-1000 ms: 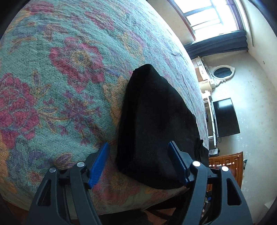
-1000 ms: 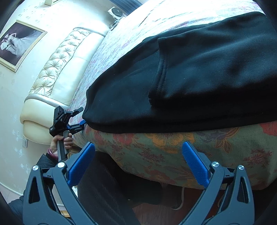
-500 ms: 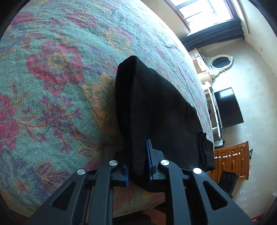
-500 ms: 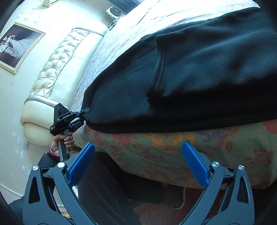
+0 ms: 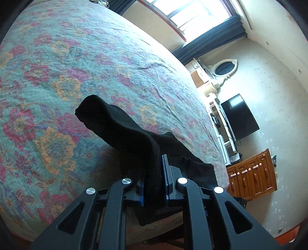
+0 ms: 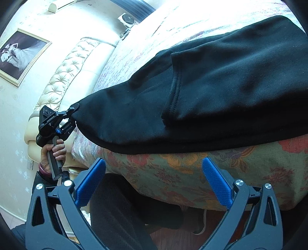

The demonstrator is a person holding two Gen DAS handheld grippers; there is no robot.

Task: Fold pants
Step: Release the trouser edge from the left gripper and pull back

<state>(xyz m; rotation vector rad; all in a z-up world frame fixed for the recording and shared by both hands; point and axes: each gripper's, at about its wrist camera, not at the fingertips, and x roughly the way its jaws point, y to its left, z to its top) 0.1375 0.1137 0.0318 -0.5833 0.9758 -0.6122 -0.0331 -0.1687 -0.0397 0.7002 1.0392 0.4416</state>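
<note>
The black pants (image 6: 221, 92) lie folded along the near edge of the floral bed (image 6: 182, 169). My left gripper (image 5: 154, 182) is shut on the corner of the pants (image 5: 119, 125) and holds that end lifted off the bedspread (image 5: 57, 77). It also shows in the right wrist view (image 6: 74, 113), pinching the left corner of the pants. My right gripper (image 6: 154, 180) is open and empty, below the bed edge, apart from the pants.
A tufted cream headboard (image 6: 63, 77) and a framed picture (image 6: 21, 55) stand at the left. A TV (image 5: 238, 117), a wooden cabinet (image 5: 252, 178) and a window (image 5: 192, 17) are beyond the bed. The person's legs (image 6: 119, 211) are below my right gripper.
My left gripper closed on the pants corner and lifted it up off the bed. My right gripper stayed open and hardly moved.
</note>
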